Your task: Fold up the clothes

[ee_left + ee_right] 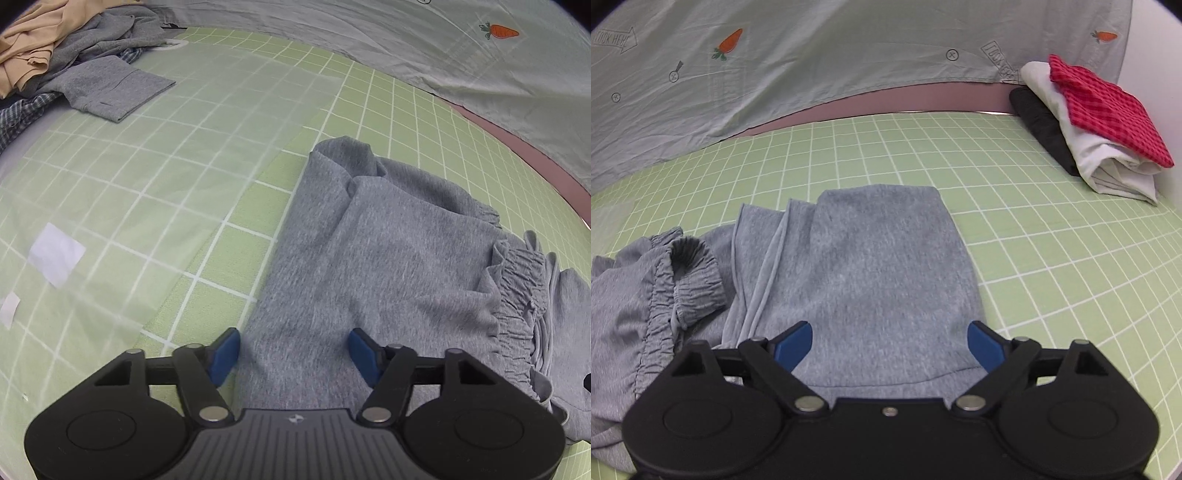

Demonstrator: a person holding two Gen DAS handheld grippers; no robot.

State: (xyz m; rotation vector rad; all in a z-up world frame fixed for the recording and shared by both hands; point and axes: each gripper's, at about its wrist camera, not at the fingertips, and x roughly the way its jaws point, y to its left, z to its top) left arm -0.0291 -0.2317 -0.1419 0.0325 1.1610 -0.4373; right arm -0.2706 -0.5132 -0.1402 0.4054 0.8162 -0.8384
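Grey sweatpants (369, 251) lie partly folded on a green mat with a white grid (207, 155), seen first from the left wrist camera. The left gripper (293, 354) hangs low over the near end of the sweatpants, its blue pads (225, 354) spread wide with grey fabric between them but nothing pinched. The gathered elastic waistband (517, 295) bunches at the right of the sweatpants. Left of the sweatpants, a translucent sheet (129, 184) covers part of the mat, with two white patches (57, 254) near its edge. Far beyond the sweatpants to the left sits a loose pile of clothes (74, 55): grey, beige and blue-checked pieces. A pale cloth with a carrot print (498, 31) hangs behind the mat.

From the right wrist camera, the right gripper (890, 345) hovers over the sweatpants (879, 266) too, its blue pads (984, 345) likewise spread apart and gripping nothing. The folded leg runs straight away from the gripper, with the waistband (683, 273) crumpled at the left. Well to the right of the sweatpants, at the mat's (1052, 240) far corner, rests a folded stack (1089, 125) of black, white and red-checked garments. The pale carrot-print cloth (775, 74) fills the background above a pinkish strip (886, 99).
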